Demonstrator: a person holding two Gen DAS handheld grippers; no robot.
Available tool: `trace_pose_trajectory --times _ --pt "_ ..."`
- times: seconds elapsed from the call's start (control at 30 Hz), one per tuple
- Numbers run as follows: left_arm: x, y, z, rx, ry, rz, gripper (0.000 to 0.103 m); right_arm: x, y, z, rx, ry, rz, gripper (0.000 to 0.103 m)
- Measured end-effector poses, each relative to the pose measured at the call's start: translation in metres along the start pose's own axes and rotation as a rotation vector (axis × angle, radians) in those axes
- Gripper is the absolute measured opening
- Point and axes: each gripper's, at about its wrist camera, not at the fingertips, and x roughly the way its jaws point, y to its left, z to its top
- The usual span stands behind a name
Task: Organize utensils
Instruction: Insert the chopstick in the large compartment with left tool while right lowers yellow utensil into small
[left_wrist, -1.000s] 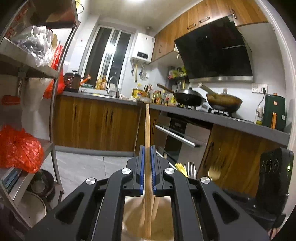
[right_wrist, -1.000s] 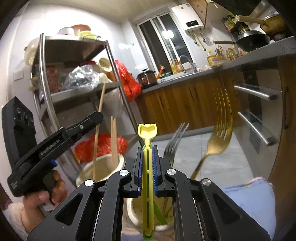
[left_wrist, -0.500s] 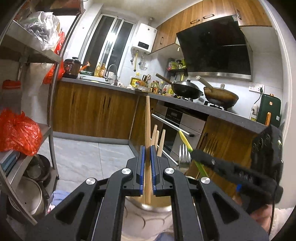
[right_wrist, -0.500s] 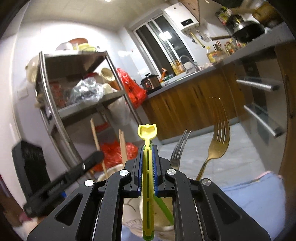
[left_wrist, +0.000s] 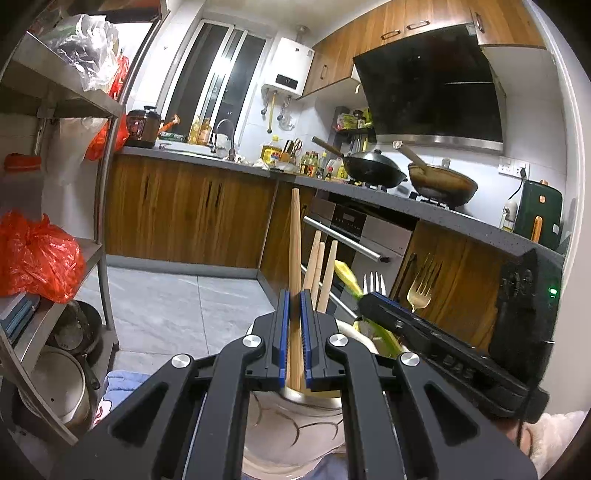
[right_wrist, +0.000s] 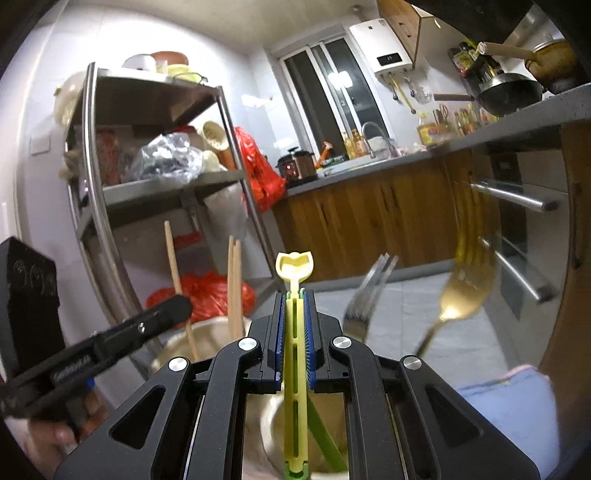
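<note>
Kitchen behind, my left hand-held gripper (left_wrist: 294, 321) still clamps a chopstick (left_wrist: 294, 236) above the cup (left_wrist: 291, 417). My right hand-held gripper (right_wrist: 294, 332), now close beside it, grips the yellow utensil (right_wrist: 294, 317); both look ready to drop in.

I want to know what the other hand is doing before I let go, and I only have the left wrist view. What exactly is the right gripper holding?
Observer: The right gripper is shut on a yellow slotted utensil, which stands upright between its fingers.
Operator: Where does its lower end go?
Observer: It seems to reach down into a metal cup under the gripper, and a green piece slants beside it there.
</note>
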Motion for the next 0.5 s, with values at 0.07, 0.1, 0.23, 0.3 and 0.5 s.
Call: trace_pose_trajectory --times 0.07,0.1,0.23,0.3,0.5 --pt "0.0 -0.001 0.001 0.009 0.008 0.007 0.006 -0.008 -0.001 -0.001 -0.007 0.013 -0.01 0.01" --pt "-0.001 -0.003 0.001 0.015 0.011 0.008 0.006 -0.012 -0.001 -0.002 -0.009 0.02 -0.013 0.01" --pt "-0.004 -0.008 0.002 0.038 0.034 0.02 0.01 -0.023 0.0 -0.004 -0.028 0.041 -0.036 0.01" --pt "-0.008 -0.012 0.002 0.049 0.037 0.026 0.017 -0.026 -0.001 -0.006 -0.026 0.045 -0.048 0.01" --pt "-0.025 -0.017 0.0 0.033 0.027 0.02 0.019 -0.019 -0.009 0.005 0.066 -0.009 -0.005 0.01"
